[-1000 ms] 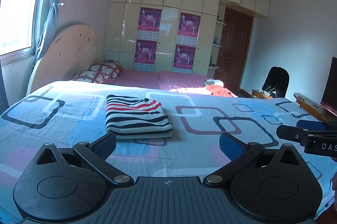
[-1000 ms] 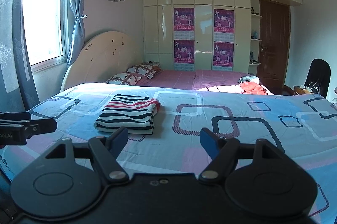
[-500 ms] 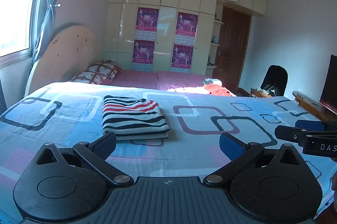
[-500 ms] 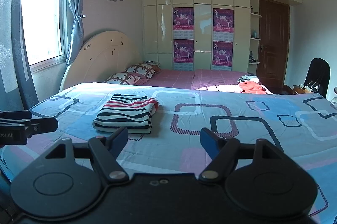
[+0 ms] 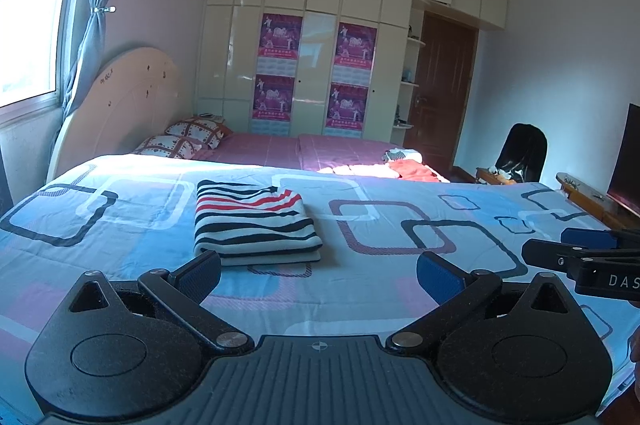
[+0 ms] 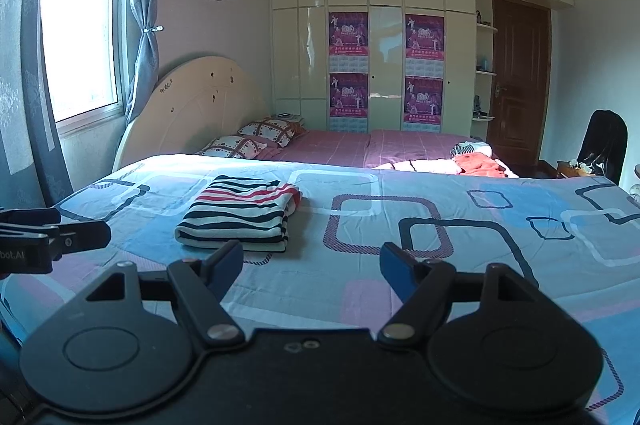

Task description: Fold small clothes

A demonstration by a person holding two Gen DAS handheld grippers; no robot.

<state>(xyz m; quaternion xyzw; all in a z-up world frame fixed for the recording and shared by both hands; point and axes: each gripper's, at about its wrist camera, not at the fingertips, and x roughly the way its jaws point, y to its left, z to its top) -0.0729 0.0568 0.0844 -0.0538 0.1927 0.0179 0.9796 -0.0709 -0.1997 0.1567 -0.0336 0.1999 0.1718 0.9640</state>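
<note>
Though partly glare-hidden, perhaps one folded garment (image 5: 254,221).

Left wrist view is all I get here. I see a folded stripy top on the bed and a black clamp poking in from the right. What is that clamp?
Observer: That is the right gripper. Its own camera shows its jaws standing wide apart with nothing between them, only blue bedspread beyond.
Operator: Is the top folded neatly on its far right side?
Observer: From the right wrist view, the striped top bulges at its far right corner, where a red edge curls down.
Operator: Can the other camera see my gripper?
Observer: Yes, the left gripper's tip pokes in at its left edge, level with the top's near end, not touching it.
</note>
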